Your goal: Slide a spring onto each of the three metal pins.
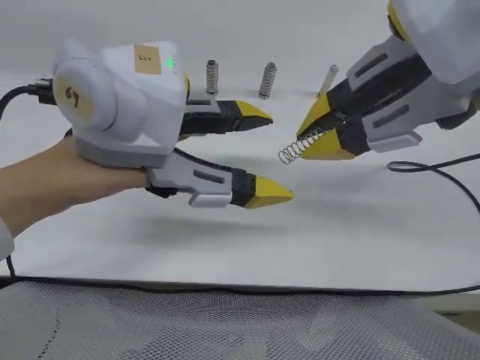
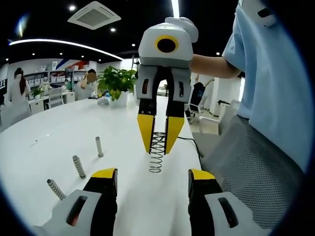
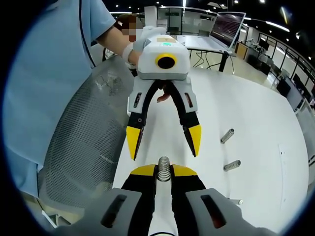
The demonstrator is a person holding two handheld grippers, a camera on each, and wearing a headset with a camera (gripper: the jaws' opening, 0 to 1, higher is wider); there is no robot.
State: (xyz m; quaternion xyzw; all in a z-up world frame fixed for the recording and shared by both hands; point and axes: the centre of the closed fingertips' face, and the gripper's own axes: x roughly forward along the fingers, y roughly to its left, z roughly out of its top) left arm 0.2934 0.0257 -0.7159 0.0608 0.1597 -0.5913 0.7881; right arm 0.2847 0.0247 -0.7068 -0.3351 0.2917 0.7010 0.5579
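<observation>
At the back of the white table point(image 1: 352, 232) stand three pins. Two carry springs, the left pin point(image 1: 212, 76) and the middle pin point(image 1: 268, 80); the right pin point(image 1: 328, 79) is bare metal. My right gripper point(image 1: 313, 136) comes in from the upper right, shut on a loose spring point(image 1: 298, 148) that sticks out past its yellow tips. The same spring point(image 3: 164, 167) sits between its jaws in the right gripper view. My left gripper point(image 1: 270, 155) is open and empty, facing the right gripper a short way off. In the left gripper view the spring point(image 2: 157, 152) hangs from the right gripper point(image 2: 157, 140).
A black cable point(image 1: 431, 171) loops on the table at the right. A grey mesh chair back point(image 1: 225, 326) runs along the near edge. A potted plant point(image 2: 117, 81) and people sit far off across the room.
</observation>
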